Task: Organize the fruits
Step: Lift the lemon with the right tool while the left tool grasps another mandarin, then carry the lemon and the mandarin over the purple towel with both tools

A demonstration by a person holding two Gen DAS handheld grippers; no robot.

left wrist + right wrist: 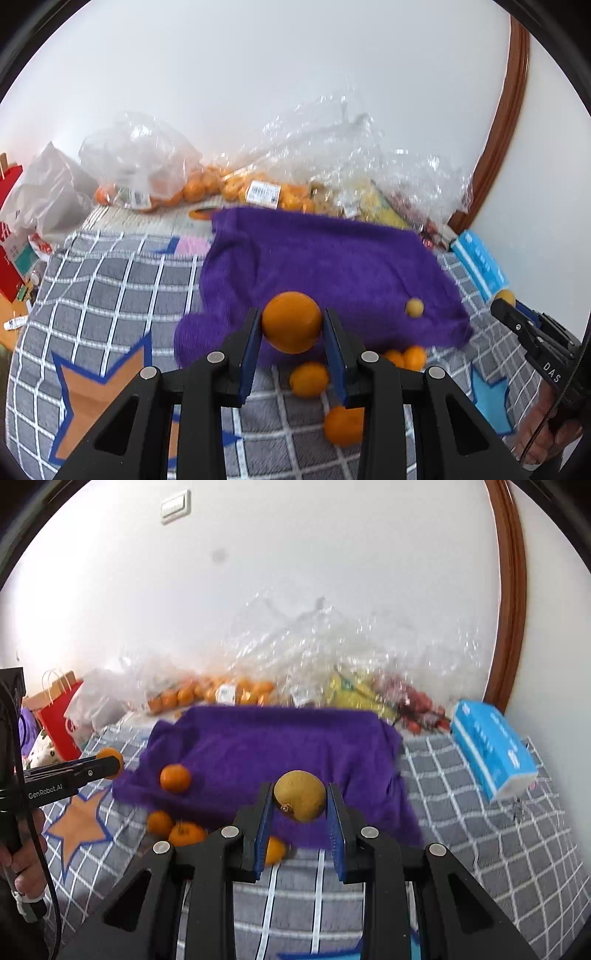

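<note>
L hand-held gripper [291, 325] clamped on a mandarin [291, 321], centre of frame, above the purple towel [332, 266]. R hand-held gripper [300, 803] clamped on a yellow-brown round fruit [300, 800], poss. a pear; motion blur, can't be sure. Loose mandarins [176, 778] lie lower left, on the towel's edge and the checked blanket [498, 849]. Bagged fruit [258, 192] at back, by the wall. Judgement: fruit light, round, smooth, rolls easily; skin bruises. Grip across the widest part, gently.
</note>
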